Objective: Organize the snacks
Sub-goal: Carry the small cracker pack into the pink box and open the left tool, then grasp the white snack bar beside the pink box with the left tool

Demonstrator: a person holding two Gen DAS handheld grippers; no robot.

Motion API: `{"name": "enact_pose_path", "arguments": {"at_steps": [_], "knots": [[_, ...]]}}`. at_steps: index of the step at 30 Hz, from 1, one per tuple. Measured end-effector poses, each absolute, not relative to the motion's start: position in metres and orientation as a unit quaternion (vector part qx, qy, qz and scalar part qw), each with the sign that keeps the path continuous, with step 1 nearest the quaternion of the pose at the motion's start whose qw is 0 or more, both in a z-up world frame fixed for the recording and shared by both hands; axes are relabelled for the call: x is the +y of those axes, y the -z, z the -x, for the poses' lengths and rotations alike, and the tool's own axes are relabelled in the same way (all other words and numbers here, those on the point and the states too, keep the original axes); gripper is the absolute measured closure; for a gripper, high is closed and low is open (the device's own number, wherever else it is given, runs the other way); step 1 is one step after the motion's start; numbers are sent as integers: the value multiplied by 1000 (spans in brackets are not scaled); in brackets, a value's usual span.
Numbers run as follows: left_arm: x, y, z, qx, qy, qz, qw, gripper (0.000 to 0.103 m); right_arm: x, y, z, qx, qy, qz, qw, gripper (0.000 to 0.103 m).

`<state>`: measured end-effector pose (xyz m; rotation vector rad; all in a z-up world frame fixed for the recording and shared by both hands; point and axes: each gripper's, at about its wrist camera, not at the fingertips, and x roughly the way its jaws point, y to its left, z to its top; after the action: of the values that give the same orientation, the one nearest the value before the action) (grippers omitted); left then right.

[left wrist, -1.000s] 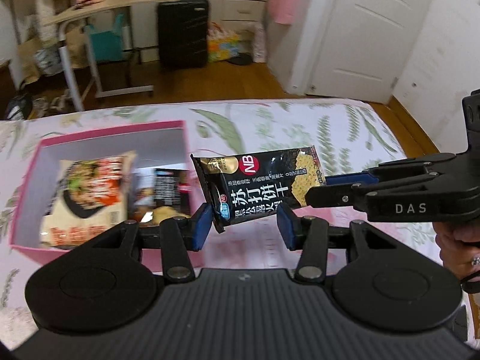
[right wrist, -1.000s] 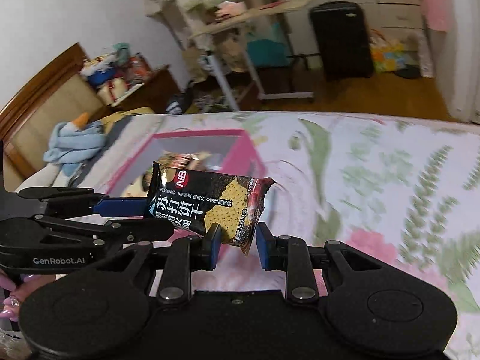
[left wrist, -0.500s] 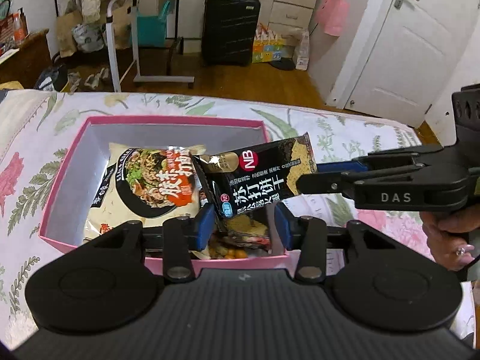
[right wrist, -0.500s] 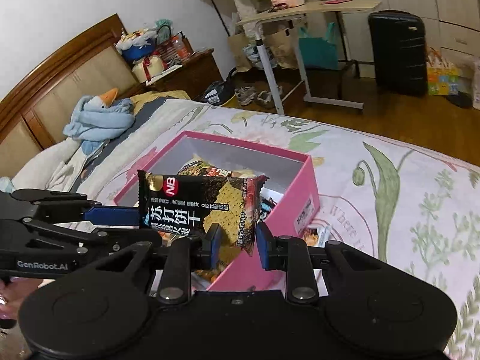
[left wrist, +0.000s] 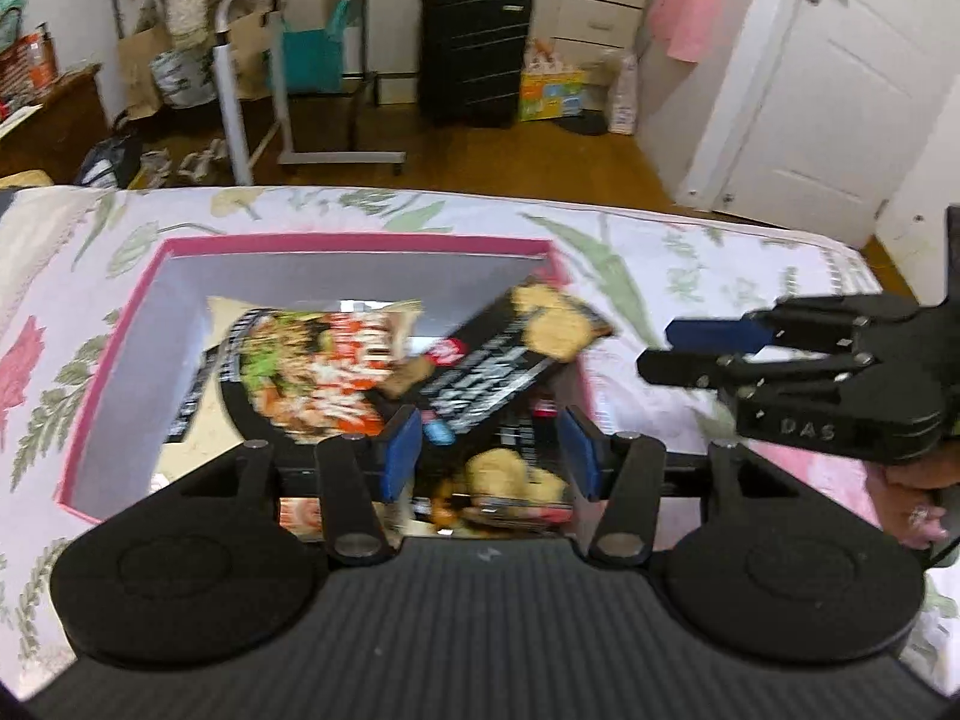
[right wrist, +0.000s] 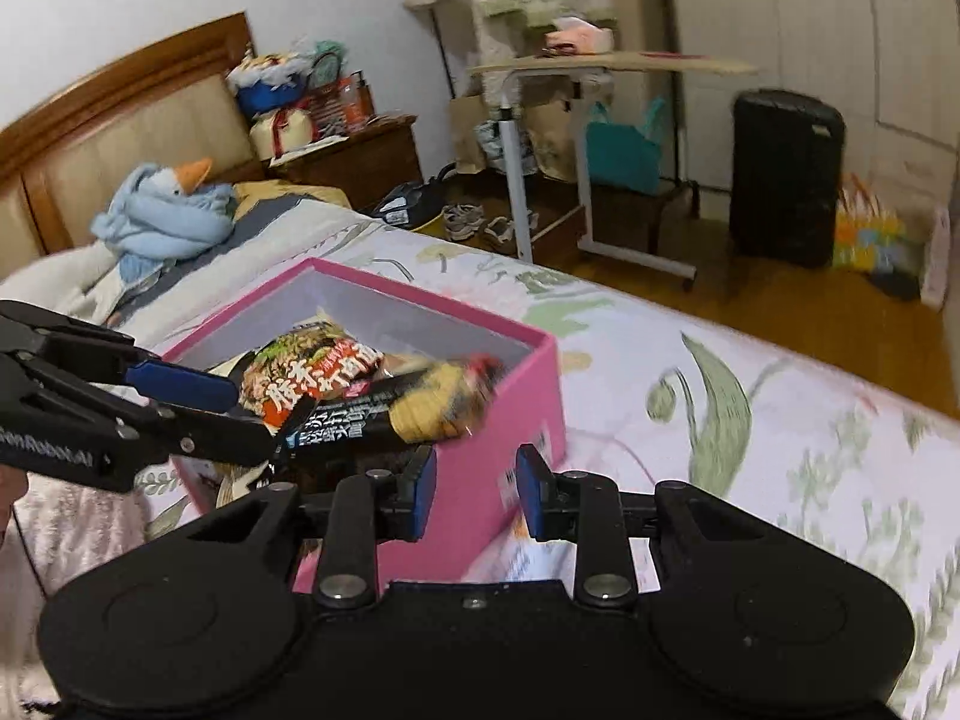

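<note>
A black cracker packet (left wrist: 504, 360) lies tilted, blurred, inside the pink box (left wrist: 120, 312), leaning on the box's right wall; it also shows in the right wrist view (right wrist: 390, 414). My left gripper (left wrist: 489, 450) is open above the box's near side, its jaws apart from the packet. My right gripper (right wrist: 474, 489) is open and empty at the box's outer wall (right wrist: 516, 396). A noodle packet (left wrist: 312, 366) and other snacks (left wrist: 510, 480) lie in the box.
The box sits on a floral bedspread (right wrist: 750, 420). A blue plush (right wrist: 162, 216) lies near the headboard. A rolling side table (left wrist: 288, 60), a black suitcase (left wrist: 474, 48) and a white door (left wrist: 840, 78) stand beyond the bed.
Both grippers have opened and let go of the cracker packet, which has dropped into the pink box. The right gripper has pulled back to the right.
</note>
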<state>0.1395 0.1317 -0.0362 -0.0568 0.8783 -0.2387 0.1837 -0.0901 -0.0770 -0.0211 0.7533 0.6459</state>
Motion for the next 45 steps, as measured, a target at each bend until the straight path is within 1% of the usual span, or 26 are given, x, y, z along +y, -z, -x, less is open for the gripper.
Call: {"name": "enact_pose_path", "arguments": {"at_steps": [9, 14, 18, 19, 20, 23, 25, 30, 35, 37, 38, 41, 42, 43, 45], "knots": [[87, 24, -122, 439, 190, 64, 876, 58, -119, 94, -152, 382, -315, -14, 869, 68], [54, 38, -120, 459, 189, 65, 865, 59, -126, 105, -134, 385, -326, -6, 864, 67], [36, 55, -121, 454, 160, 65, 874, 61, -129, 114, -133, 384, -333, -10, 861, 63], [34, 60, -121, 443, 154, 69, 880, 65, -131, 117, -134, 384, -334, -10, 861, 62], [32, 64, -123, 436, 144, 70, 886, 66, -132, 122, -135, 385, -334, -11, 861, 62], [27, 80, -126, 430, 122, 75, 891, 66, -136, 135, -138, 387, -334, -21, 860, 61], [24, 89, -128, 436, 118, 80, 889, 66, -137, 144, -142, 389, -334, -31, 858, 58], [18, 109, -136, 449, 98, 91, 884, 66, -127, 163, -155, 399, -339, -42, 851, 58], [19, 113, -139, 446, 84, 119, 883, 66, -103, 172, -168, 400, -343, -25, 850, 57], [19, 112, -140, 444, 82, 124, 884, 66, -96, 178, -173, 397, -340, -29, 852, 56], [19, 113, -141, 445, 78, 127, 883, 69, -96, 180, -176, 395, -339, -37, 853, 56], [20, 114, -144, 448, 76, 131, 881, 69, -97, 187, -180, 393, -324, -56, 859, 56], [19, 114, -144, 448, 74, 131, 881, 69, -99, 188, -179, 391, -319, -56, 861, 65], [19, 114, -144, 447, 73, 130, 882, 69, -100, 188, -178, 392, -316, -55, 862, 79], [18, 115, -143, 447, 72, 127, 882, 69, -105, 186, -175, 390, -308, -56, 866, 81]]}}
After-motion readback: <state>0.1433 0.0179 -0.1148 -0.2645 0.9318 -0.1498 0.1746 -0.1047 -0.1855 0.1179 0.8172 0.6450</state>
